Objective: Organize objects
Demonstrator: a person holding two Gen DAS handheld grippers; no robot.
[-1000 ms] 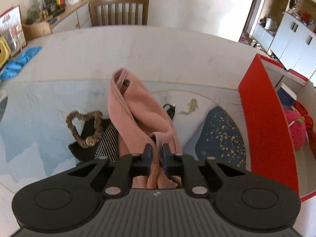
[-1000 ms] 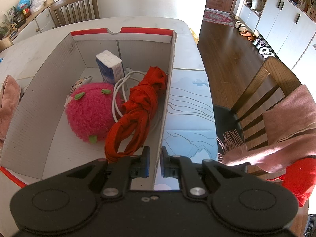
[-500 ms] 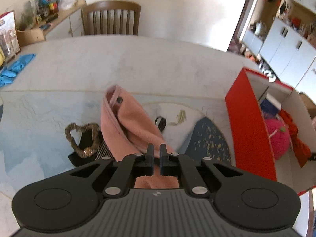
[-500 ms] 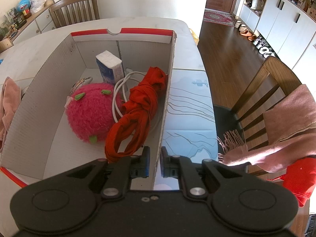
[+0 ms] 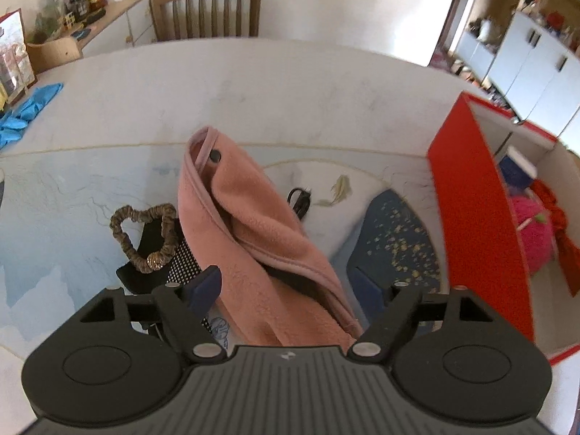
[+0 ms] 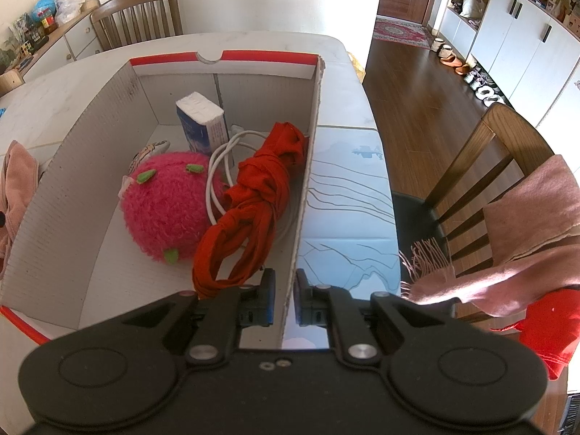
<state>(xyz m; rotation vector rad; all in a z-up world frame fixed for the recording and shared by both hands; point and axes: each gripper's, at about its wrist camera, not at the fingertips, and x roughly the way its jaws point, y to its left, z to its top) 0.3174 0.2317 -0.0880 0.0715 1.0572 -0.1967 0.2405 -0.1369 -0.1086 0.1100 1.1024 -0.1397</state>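
Pink cloth [image 5: 261,232] draped on the table [image 5: 253,83] at centre of the left wrist view, running from 12 o'clock down to 6 o'clock between the parted fingers of the left gripper [image 5: 290,286]; jaws just opened wide, pads clear of the fleece, so released. Soft, light, floppy, likely to sag and trail when lifted; best pinched at a bunched fold near the middle, not at the thin hem or the snap button end at 12 o'clock. Right gripper [image 6: 284,302] clenched on the box [image 6: 308,166] wall, 1 finger inside, 1 outside, steadying it. Box at 3 o'clock of the cloth, already holding a pink plush [image 6: 166,203], red cloth [image 6: 253,203], white cable [image 6: 217,174] and tissue pack [image 6: 201,119]. Scrunchie [image 5: 145,232] at 9 o'clock of the cloth, atop dark fabric [image 5: 159,257] partly buried under it. Small black item [image 5: 299,199] at 2 o'clock, too small to name. Lower end of the cloth cut off by the gripper body; whether anything lies beneath cannot be told.
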